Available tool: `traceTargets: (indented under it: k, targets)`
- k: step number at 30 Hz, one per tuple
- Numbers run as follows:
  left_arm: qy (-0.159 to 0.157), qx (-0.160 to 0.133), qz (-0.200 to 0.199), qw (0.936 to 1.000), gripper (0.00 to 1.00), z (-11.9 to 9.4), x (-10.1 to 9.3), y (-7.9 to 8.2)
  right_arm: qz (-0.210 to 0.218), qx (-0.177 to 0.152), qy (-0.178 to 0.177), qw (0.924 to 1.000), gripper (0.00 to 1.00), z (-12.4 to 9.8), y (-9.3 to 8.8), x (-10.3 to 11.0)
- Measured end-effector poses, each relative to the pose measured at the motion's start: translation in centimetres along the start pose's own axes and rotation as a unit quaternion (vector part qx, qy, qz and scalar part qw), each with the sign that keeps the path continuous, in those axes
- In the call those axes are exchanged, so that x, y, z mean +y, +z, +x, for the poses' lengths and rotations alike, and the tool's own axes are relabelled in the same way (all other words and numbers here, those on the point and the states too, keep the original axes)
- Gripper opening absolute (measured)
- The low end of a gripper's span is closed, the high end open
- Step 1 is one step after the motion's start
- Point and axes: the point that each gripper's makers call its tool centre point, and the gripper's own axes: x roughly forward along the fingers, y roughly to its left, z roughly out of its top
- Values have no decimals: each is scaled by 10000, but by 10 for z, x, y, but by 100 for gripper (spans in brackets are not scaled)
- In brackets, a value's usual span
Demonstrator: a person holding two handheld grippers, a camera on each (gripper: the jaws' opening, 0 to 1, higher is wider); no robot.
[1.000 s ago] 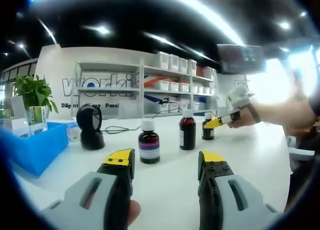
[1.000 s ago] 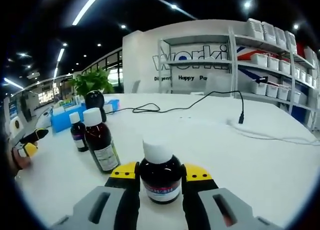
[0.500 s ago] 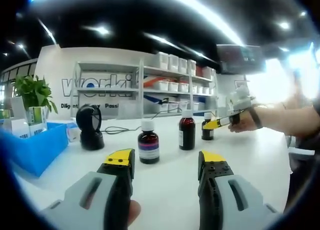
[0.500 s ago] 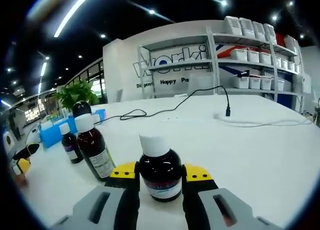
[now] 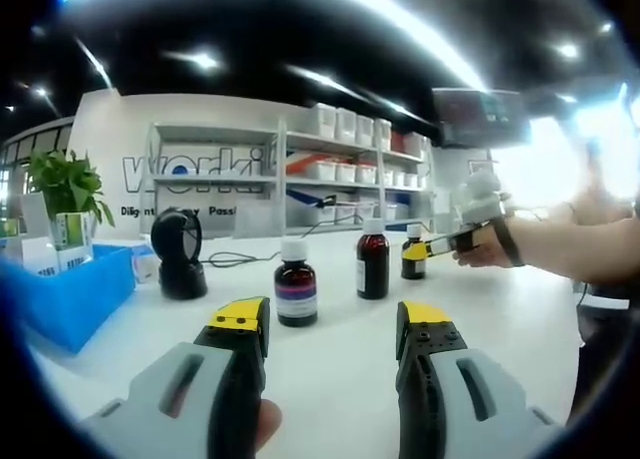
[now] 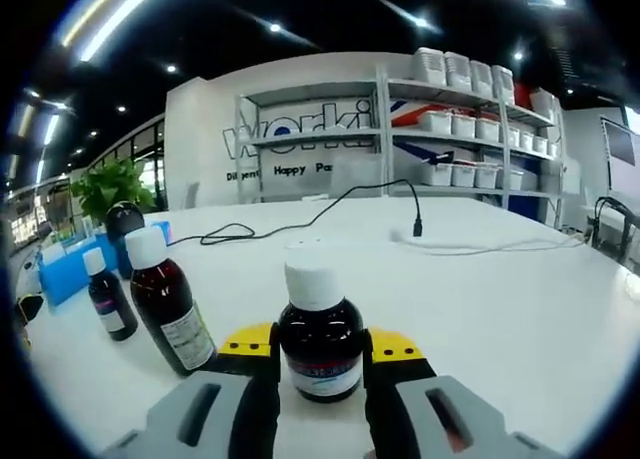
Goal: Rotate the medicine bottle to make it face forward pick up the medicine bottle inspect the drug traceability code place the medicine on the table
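In the right gripper view, the right gripper [image 6: 321,347] has its two yellow-tipped jaws pressed against either side of a small dark medicine bottle [image 6: 320,357] with a white cap, gripping it low on the body; the bottle stands upright between them, its label facing the camera. Whether its base touches the white table [image 6: 520,319] cannot be told. To its left stand a taller brown bottle [image 6: 168,307] and, further off, a small dark bottle [image 6: 106,299], both upright on the tabletop. A black cable [image 6: 300,222] runs across the table behind them.

In the left gripper view, the left gripper [image 5: 330,329] hovers low over the table with its jaws parted wide and nothing between them. Beyond it the three bottles stand in a row; the far one, the medicine bottle [image 5: 413,256], is clasped by the right gripper [image 5: 436,246], which reaches in from the right on an outstretched hand [image 5: 490,249] and forearm held roughly level. A black scanner [image 5: 180,254] stands left of the row, with a blue bin [image 5: 75,294] nearer the edge and a potted plant [image 5: 65,189] behind it
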Motion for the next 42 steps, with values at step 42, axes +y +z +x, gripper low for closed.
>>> traceTargets:
  k: [42]
  targets:
    - [-28,-4,71,10000,35,-1,-2,0,-898,-1269,2265,9615,60,-88,37,14]
